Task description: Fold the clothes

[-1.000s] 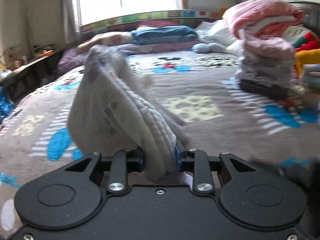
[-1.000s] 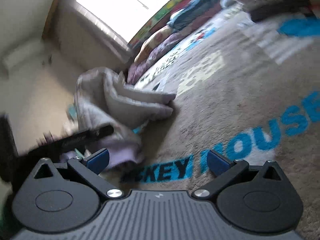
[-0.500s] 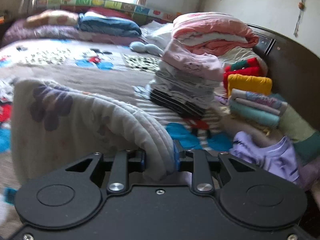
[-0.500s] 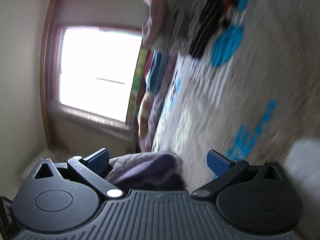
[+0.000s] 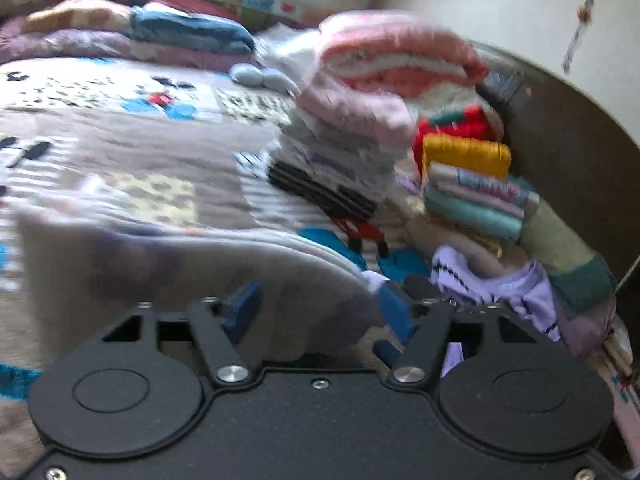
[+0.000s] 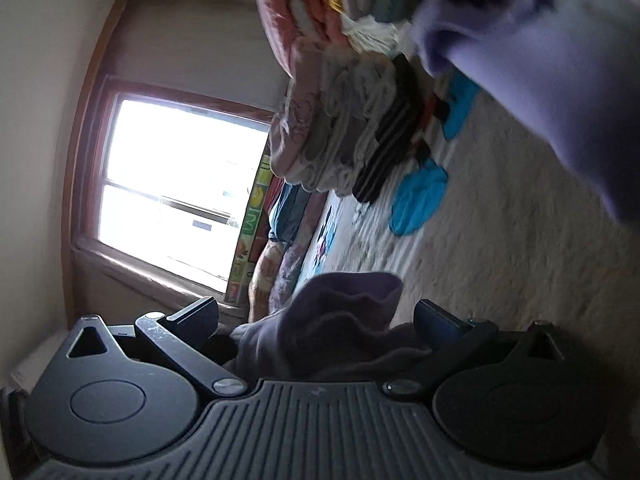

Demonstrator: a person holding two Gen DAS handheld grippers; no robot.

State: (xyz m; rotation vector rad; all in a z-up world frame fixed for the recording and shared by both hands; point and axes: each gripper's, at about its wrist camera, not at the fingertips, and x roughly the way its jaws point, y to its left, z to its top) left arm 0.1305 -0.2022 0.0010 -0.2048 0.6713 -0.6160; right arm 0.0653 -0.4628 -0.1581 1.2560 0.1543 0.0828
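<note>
A folded white garment with purple flower prints (image 5: 180, 264) lies blurred across the bed just ahead of my left gripper (image 5: 316, 304), whose blue pads (image 5: 240, 308) stand wide apart with the cloth's end loose between them. My right gripper (image 6: 320, 316) is rolled sideways and open; a fold of purple-grey cloth (image 6: 340, 320) lies between its fingers without being pinched. A loose lilac garment (image 6: 560, 92) hangs close in front of it, also in the left wrist view (image 5: 520, 292).
A tall stack of folded clothes (image 5: 344, 160) topped by pink blankets (image 5: 400, 56) stands on the patterned bedspread (image 5: 120, 148). Smaller folded piles (image 5: 472, 184) sit against the dark headboard (image 5: 568, 152). Pillows (image 5: 188, 36) and a window (image 6: 172, 192) are at the far side.
My left gripper has opened and let go of the white flowered garment, which has dropped flatter onto the bed. My right gripper has come closer to the lilac garment and the stack.
</note>
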